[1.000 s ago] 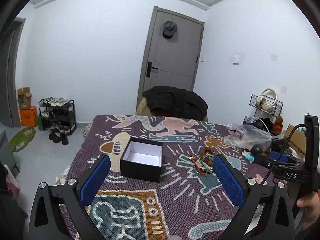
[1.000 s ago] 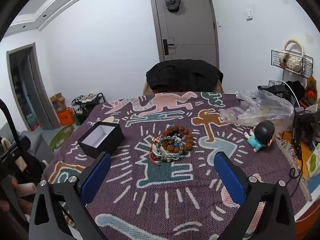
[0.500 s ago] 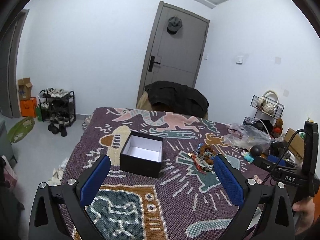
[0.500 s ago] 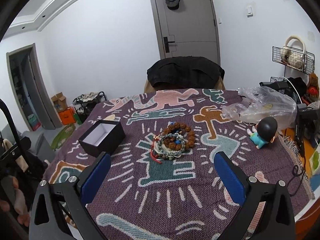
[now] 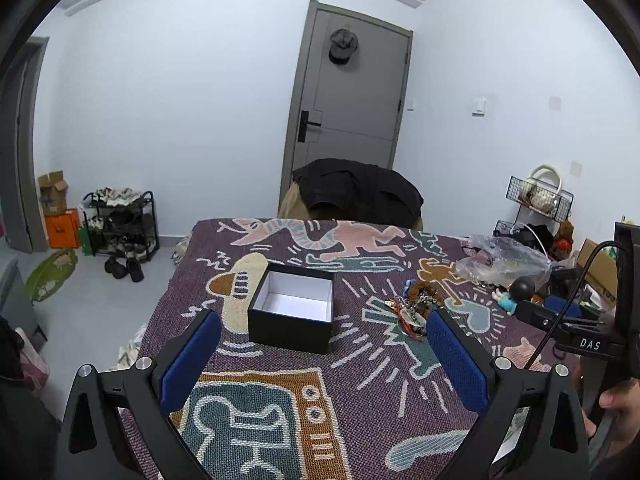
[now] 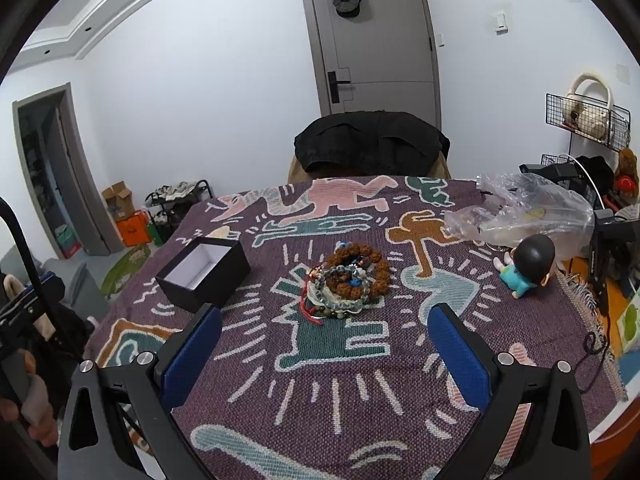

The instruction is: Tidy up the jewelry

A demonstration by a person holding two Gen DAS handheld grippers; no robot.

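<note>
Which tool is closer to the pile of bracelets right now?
Right, I'd judge. The right tool faces the bracelets straight ahead, short of them. The left tool faces the black box, bracelets off to its right.

The left gripper (image 5: pixel 323 354) is held level with its jaws spread wide, the blue pads (image 5: pixel 191 358) facing each other across an empty gap. The right gripper (image 6: pixel 325 354) is in the same pose, jaws wide apart and nothing between its blue pads (image 6: pixel 459 354). In the left wrist view the person's right hand (image 5: pixel 618 412) wraps the handle of its gripper at the far right edge. In the right wrist view the left hand (image 6: pixel 34 412) grips its handle at the lower left edge.
</note>
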